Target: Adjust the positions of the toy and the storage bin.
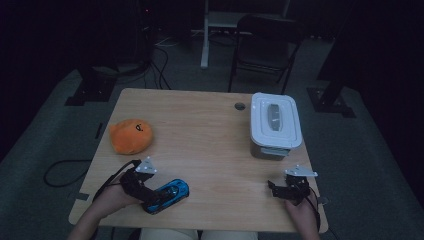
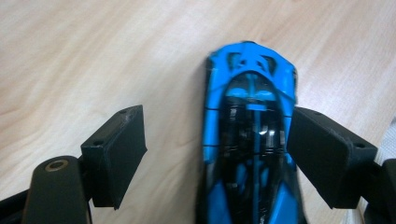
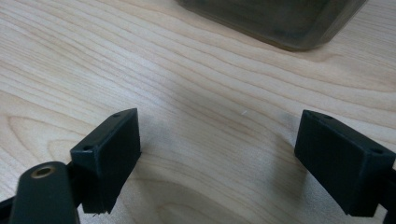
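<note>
Near the worktop's front left corner, my left hand-held gripper angles low with its jaws spread around the blue toy car, one pad beside its flank, the other apart.

Layout as I see it from the high view: light wooden table at centre frame; orange plush toy left of centre; white-lidded plastic storage box at right; blue toy car near the lower-left edge.
</note>
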The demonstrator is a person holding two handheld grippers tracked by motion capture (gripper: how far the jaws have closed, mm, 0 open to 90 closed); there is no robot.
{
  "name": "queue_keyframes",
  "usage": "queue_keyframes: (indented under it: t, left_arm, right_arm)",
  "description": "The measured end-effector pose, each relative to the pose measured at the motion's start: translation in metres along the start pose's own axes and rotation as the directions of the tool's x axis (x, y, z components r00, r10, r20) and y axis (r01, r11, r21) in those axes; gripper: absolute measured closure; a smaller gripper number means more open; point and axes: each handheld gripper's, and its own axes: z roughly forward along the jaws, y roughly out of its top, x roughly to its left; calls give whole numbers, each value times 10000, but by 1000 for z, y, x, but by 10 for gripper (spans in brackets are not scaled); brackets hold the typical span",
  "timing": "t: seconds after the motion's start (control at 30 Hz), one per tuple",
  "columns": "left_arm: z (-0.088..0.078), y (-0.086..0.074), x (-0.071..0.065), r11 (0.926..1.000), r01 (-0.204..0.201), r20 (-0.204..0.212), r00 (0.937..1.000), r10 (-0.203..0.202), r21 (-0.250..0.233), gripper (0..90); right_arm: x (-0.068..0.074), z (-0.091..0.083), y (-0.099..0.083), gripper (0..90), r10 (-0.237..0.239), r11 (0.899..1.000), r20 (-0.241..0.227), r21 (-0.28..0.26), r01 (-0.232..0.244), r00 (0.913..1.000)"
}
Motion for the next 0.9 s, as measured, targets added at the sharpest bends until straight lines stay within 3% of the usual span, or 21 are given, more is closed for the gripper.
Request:
queue_keyframes:
  t: [0.17, 0.27, 0.37, 0.43, 0.5, 0.77, 0.8, 0.87, 0.9]
  left_arm:
    - [-9, -9, 20, 9972, 635, -415, 9970, -651, -401, 208]
    - [-15, -16, 33, 9927, 1023, -668, 9921, -1065, -635, 208]
    - [-22, -23, 46, 9858, 1421, -884, 9847, -1500, -894, 208]
    - [-26, -28, 54, 9802, 1698, -1177, 9763, -1814, -1017, 208]
    - [-28, -30, 58, 9788, 1747, -1284, 9738, -1879, -1072, 209]
    - [-41, -50, 94, 9398, 2817, -2069, 9247, -3197, -1933, 209]
    - [-42, -52, 97, 9350, 2920, -2242, 9155, -3342, -2012, 209]
    - [-42, -55, 104, 9319, 2975, -2359, 9093, -3428, -2075, 224]
    - [-42, -57, 107, 9252, 3136, -2339, 9031, -3602, -2138, 226]
  right_arm:
    - [0, 0, 0, 138, 0, 10000, 1, 1, 0, 10000]
    - [0, 0, 0, 138, 3, 10000, -1, 1, -3, 10000]
    - [0, 0, 0, 138, 4, 10000, 0, 3, -4, 10000]
    - [0, 0, 0, 138, 3, 10000, 0, 3, -3, 10000]
    - [0, 0, 0, 138, 4, 10000, -1, 2, -4, 10000]
    - [0, 0, 0, 138, 3, 10000, -2, 3, -3, 10000]
    - [0, 0, 0, 138, 2, 10000, 0, 3, -2, 10000]
    - [0, 0, 0, 138, 4, 10000, -1, 2, -4, 10000]
    - [0, 0, 0, 138, 2, 10000, 0, 3, -2, 10000]
